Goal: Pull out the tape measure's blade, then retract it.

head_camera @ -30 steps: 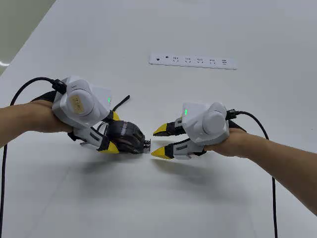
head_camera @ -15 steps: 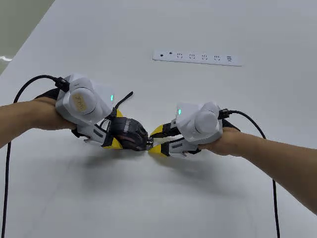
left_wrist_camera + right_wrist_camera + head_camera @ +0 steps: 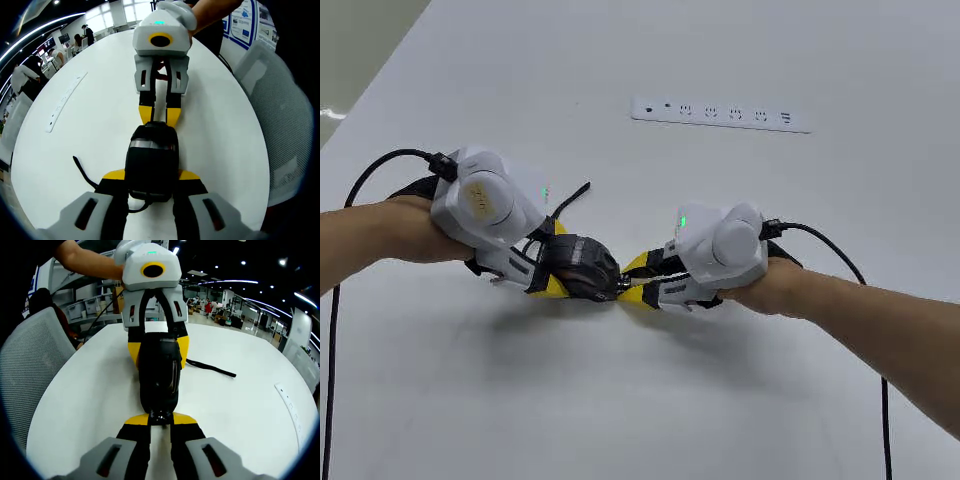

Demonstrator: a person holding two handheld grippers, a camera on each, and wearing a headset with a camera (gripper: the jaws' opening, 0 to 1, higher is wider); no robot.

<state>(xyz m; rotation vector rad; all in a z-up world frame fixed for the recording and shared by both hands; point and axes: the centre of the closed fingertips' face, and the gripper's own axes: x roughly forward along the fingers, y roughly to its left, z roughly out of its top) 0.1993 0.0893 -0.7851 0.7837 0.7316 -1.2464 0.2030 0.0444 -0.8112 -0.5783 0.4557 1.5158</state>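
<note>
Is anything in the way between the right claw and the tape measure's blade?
No, nothing visible is in the way. The right claw is closed around the blade end, right at the mouth of the tape measure.

- Bright, even overhead light falls on the matte white tabletop (image 3: 620,400) in the head view; detail is sharp and free of glare.
- Soft-edged grey shadows lie on it beneath the white-and-yellow left gripper (image 3: 560,262) and right gripper (image 3: 633,280).
- Both gripper views bow straight lines near their edges.
- In the left gripper view a curved ceiling light strip (image 3: 45,27) flares white, and distant figures are soft.
- The right gripper view's background is dim, dotted with ceiling spot lamps (image 3: 282,261).
- The black rubber-cased tape measure (image 3: 151,150) carries a pale sheen.
</note>
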